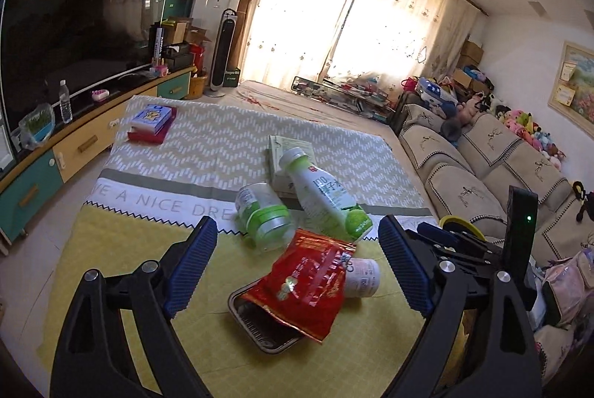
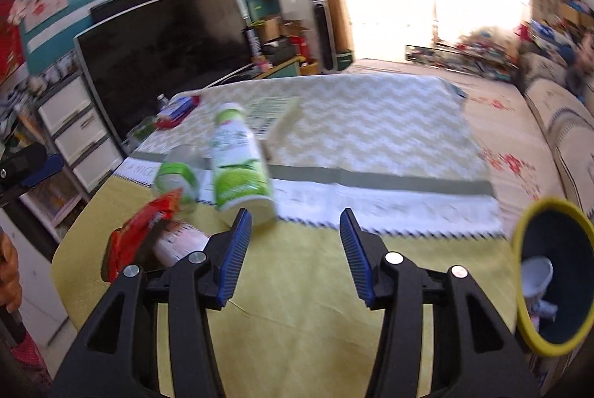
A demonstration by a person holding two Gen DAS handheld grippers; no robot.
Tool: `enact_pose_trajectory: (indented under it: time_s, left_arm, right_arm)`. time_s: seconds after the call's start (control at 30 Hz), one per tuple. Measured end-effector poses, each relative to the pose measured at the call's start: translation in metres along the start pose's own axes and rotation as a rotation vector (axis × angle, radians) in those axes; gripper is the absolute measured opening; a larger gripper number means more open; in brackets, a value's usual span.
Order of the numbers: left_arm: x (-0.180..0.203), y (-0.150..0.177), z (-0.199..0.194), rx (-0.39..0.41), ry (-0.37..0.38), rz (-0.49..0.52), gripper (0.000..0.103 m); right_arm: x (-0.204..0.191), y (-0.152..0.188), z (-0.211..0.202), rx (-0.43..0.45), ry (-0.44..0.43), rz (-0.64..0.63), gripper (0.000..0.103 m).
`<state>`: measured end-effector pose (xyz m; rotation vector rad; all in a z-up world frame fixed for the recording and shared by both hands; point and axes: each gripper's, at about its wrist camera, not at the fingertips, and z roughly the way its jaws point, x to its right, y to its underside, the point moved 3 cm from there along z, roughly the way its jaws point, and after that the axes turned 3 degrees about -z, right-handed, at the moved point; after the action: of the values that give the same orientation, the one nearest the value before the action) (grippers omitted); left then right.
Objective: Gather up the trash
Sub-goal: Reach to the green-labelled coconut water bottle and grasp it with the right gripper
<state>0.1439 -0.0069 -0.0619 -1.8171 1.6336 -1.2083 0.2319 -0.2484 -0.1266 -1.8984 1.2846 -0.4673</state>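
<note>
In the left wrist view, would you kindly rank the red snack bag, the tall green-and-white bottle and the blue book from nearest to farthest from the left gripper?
1. Red snack bag: between the open left gripper's fingers.
2. Tall green-and-white bottle: just beyond, lying tilted.
3. Blue book: far left corner of the cloth.

I see a dark television (image 1: 81, 26) on a teal and yellow cabinet (image 1: 74, 145), with a clear water bottle (image 1: 65, 101) standing before it. Bright curtains (image 1: 352, 19) fill the far wall. A beige sofa (image 1: 482, 167) runs along the right, soft toys (image 1: 527, 127) lining its back.
</note>
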Motion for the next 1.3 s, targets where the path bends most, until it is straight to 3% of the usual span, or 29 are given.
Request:
enact_pose_trajectory:
  time_s: [0.2,0.33,0.6,0.7,0.77,0.97,1.3]
  left_arm:
    - [-0.021,0.007,0.003,-0.012,-0.008,-0.043,0.088]
    - [-0.021,0.008,0.008,-0.021,-0.001,-0.05,0.088]
    - [-0.021,0.012,0.024,-0.052,0.021,-0.056,0.088]
    - [-0.02,0.013,0.028,-0.06,0.022,-0.055,0.088]
    - [-0.021,0.013,0.031,-0.065,0.023,-0.057,0.088]
    - [-0.017,0.016,0.038,-0.081,0.028,-0.051,0.088]
    - [-0.014,0.015,0.038,-0.081,0.024,-0.045,0.088]
  right_arm:
    - [-0.036,-0.016,0.032,-0.048,0.018,-0.132,0.057]
    - [-0.035,-0.015,0.05,-0.081,0.054,-0.157,0.058]
    - [-0.035,-0.014,0.076,-0.131,-0.013,-0.157,0.061]
    - [-0.037,-0.015,0.077,-0.114,-0.013,-0.171,0.06]
    - [-0.038,-0.015,0.078,-0.119,-0.012,-0.177,0.054]
    - [-0.034,-0.017,0.075,-0.117,-0.05,-0.128,0.054]
    - [-0.018,-0.027,0.029,-0.014,-0.144,-0.002,0.052]
